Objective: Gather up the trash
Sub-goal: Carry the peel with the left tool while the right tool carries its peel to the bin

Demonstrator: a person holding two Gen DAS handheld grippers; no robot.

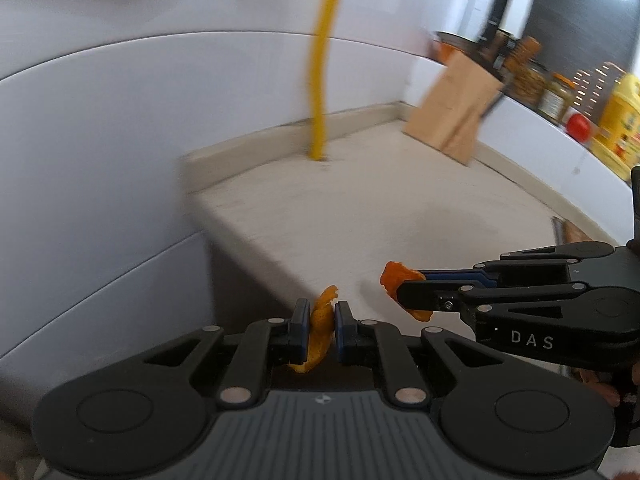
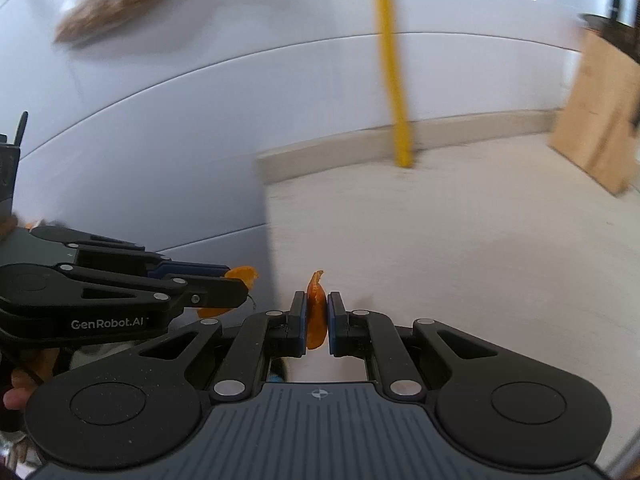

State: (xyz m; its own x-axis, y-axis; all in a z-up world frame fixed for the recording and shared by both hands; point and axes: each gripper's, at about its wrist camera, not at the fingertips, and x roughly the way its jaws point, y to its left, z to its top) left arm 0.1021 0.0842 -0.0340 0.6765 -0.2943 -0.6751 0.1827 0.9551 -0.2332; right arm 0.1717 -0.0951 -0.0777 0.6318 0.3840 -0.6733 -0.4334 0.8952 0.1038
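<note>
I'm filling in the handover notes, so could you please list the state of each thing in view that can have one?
Left gripper: shut on an orange peel piece, held above the counter edge.
Right gripper: shut on a second peel piece, lifted off the counter.
Counter: bare where it shows.
Knife block: standing tilted near the wall.
Yellow pipe: upright, running down to the counter.

Open bench ahead, clutter to the right

In the left wrist view the pale bench (image 1: 400,208) lies bare through the middle; a yellow pole (image 1: 320,92) stands at its far edge by the white wall (image 1: 120,120), a wooden knife block (image 1: 456,116) blocks the upper right, with jars (image 1: 556,96) behind it, and the right tool (image 1: 404,292) crosses the lower right.
</note>
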